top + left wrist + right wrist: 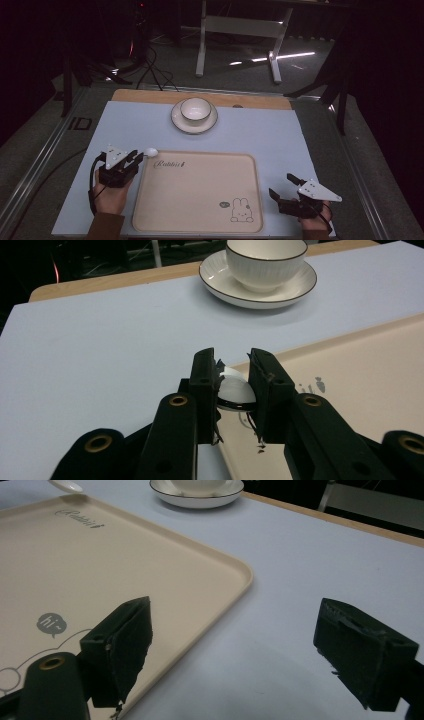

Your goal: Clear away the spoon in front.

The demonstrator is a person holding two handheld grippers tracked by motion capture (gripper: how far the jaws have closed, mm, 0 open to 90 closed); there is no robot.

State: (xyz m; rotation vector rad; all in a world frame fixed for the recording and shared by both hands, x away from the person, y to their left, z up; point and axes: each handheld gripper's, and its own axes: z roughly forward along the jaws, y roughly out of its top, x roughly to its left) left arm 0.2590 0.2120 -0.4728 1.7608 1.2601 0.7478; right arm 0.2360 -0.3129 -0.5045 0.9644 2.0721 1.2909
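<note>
White spoon: we see a small ceramic spoon clamped between the jaws of our left gripper, its bowl poking out over the tray's far-left corner.
Left gripper: closed tight on the spoon, low over the table.
Right gripper: our right gripper hangs with jaws wide apart and empty, near the tray's right edge.
Tray: a beige tray lies near us, its top bare.
Cup and saucer: a white cup sits on a saucer far centre, well apart from the spoon.
Doing it well: we judge a level, steady grip keeps the spoon from slipping.
Edges: the raised tray rim could catch the spoon.
Open room: bare blue mat between tray and saucer.
</note>
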